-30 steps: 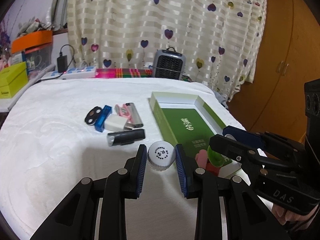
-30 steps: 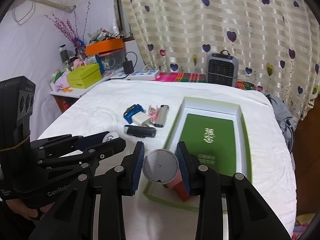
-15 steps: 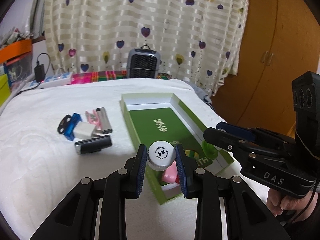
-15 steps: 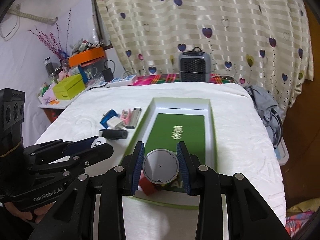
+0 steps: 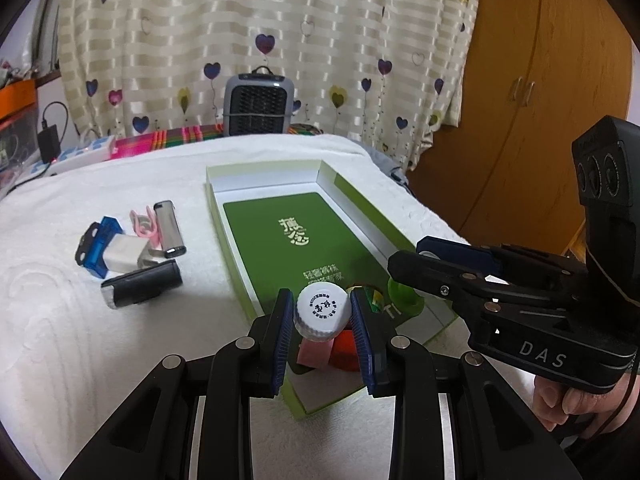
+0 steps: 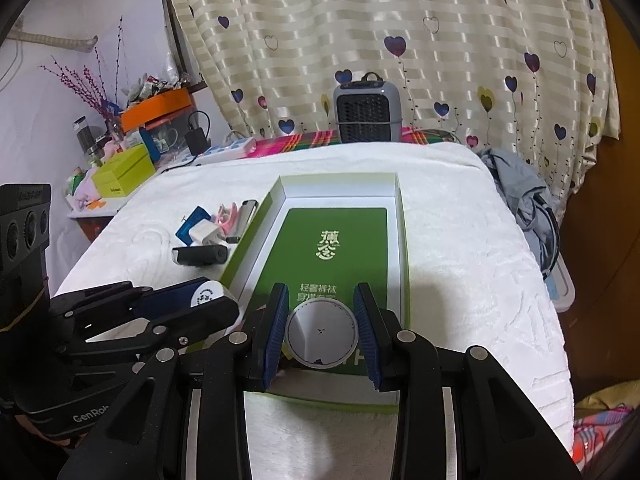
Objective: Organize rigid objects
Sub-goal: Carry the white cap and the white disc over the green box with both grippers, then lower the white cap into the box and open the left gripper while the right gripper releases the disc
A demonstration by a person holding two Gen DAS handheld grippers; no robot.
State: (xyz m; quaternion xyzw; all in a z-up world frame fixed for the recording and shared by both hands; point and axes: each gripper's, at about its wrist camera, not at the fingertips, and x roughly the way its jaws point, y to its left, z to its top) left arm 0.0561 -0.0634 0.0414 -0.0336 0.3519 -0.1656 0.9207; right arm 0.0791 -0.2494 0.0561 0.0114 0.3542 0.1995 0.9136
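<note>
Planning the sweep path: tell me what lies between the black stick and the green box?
Nothing: bare white cloth separates the black stick from the green box, in the left wrist view.

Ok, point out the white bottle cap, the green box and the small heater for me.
white bottle cap (image 5: 322, 309), left wrist view, its printed top.
green box (image 6: 338, 181), right wrist view, far wall.
small heater (image 6: 367, 111), right wrist view, front grille.

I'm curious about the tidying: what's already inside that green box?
At the near end of the green box: a pink block, a red piece and a green round thing. The held bottle cap and tongs hide any others.
</note>
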